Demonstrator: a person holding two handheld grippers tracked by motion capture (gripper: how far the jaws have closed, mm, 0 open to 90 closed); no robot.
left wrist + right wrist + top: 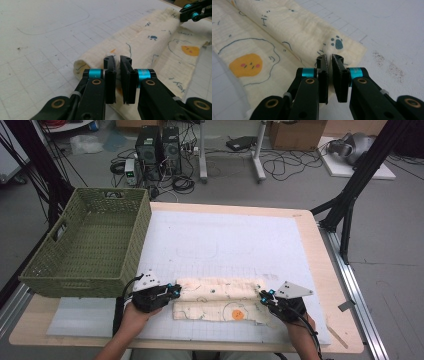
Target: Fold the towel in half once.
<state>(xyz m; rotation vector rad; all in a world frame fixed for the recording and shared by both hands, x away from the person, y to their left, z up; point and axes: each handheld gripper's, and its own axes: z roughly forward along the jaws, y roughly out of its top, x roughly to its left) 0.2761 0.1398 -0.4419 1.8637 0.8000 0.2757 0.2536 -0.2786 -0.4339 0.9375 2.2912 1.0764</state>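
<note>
So there's a cream cloth [220, 301] lying at the near edge of the bench [320, 245], folded lengthwise into a long strip on top of the white gridded mat [225, 240]. It's got little doodles printed on it: an orange fried-egg face [237, 312], blue paw prints and some scribbly writing.

The left gripper [176, 291] is at the cloth's left end and the right gripper [263, 296] is at the right end, so the strip runs straight between the two of them. In the left gripper view, the left gripper [117, 65] has its jaws pinched nearly together with a bunched-up bit of the cloth [150, 50] fabric caught in the narrow gap, right at the rolled-over fold. You can also spot the other gripper way off at the far end of the strip, top right corner.

The right gripper view is pretty much the same: the right gripper [329, 62] has its jaws squeezed down to a thin slit on the folded edge of the cloth [274, 37], just below a paw print [337, 43] (the egg face sits off to the left in that shot).

A green woven basket [90, 245] sits at the left side of the bench, its near wall just beside the left gripper. It looks empty from above.
</note>
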